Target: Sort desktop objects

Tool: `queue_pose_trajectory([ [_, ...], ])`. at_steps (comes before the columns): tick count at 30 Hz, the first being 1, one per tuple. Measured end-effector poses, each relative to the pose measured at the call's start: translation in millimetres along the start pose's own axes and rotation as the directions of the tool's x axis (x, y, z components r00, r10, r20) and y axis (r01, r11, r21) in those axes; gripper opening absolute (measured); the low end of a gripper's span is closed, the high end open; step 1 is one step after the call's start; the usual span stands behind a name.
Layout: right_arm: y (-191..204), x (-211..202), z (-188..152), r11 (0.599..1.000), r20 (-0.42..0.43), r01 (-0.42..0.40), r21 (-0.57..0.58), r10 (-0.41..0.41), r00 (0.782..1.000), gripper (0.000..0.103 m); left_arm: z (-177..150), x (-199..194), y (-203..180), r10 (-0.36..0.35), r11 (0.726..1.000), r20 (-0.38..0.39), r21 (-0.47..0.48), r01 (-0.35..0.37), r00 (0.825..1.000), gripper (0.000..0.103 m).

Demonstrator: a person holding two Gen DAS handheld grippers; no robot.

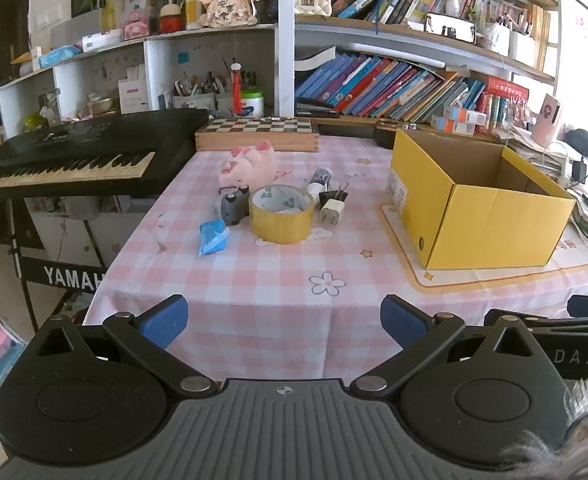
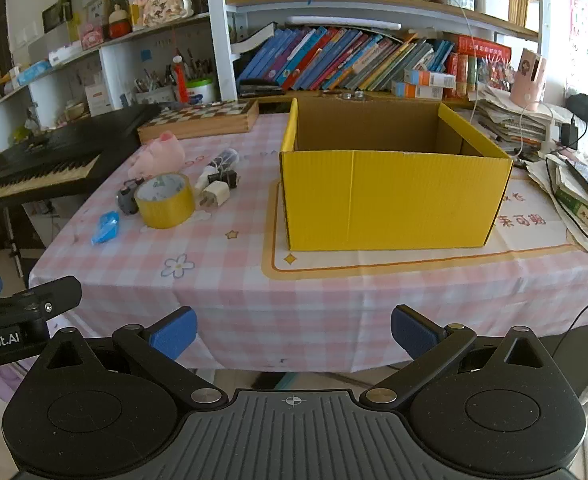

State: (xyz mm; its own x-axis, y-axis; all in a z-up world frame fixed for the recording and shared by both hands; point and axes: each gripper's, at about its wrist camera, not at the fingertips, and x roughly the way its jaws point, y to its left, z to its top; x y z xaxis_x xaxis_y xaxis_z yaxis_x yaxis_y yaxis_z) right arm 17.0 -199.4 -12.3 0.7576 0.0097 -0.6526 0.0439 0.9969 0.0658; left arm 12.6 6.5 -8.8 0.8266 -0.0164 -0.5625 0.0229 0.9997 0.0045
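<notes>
Both grippers hung back at the near edge of the table (image 1: 254, 320), jaws spread wide and holding nothing: the left gripper (image 1: 284, 320) faced the clutter, the right gripper (image 2: 294, 332) faced the yellow box (image 2: 393, 200). No sorting had begun, judging by the box, whose visible inside showed only bare cardboard.

The things to sort sat in a tight cluster left of the box and well apart from it: a tape roll (image 1: 281, 214) at the front, a white plug (image 1: 332, 212) and a black binder clip (image 1: 333, 196) just beside it, a grey toy (image 1: 233, 206) touching its other side, a blue packet (image 1: 213, 238) nearer the table edge, and a pink plush (image 1: 250, 164) behind.

The left gripper was likely the better one to start, being lined up with the cluster. The blue packet or the tape looked like the easiest first picks, since each stood at the cluster's outer side with free cloth around it. For the tape, one jaw inside the ring and one outside would probably hold better than spanning its full width. The plug and clip lay crowded together, so clearing the tape first would likely give room for them.

Writing that could be read: "YAMAH" on the keyboard stand (image 1: 70, 278), "DAS" on the other gripper's body in the left view, and "Robot.AI" on the one seen in the right view. The mat (image 2: 533, 248) under the box bore red Chinese characters, upside down from here.
</notes>
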Motion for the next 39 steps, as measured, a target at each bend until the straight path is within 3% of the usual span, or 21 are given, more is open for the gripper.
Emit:
queue_pose_trajectory([
  [39,-5.4,0.5,2.0,1.000,-0.014,0.007,0.026,-0.007,1.000,0.103,-0.5,4.1,-5.5,-0.021,0.999,-0.028,0.023,0.022,0.999,0.103],
])
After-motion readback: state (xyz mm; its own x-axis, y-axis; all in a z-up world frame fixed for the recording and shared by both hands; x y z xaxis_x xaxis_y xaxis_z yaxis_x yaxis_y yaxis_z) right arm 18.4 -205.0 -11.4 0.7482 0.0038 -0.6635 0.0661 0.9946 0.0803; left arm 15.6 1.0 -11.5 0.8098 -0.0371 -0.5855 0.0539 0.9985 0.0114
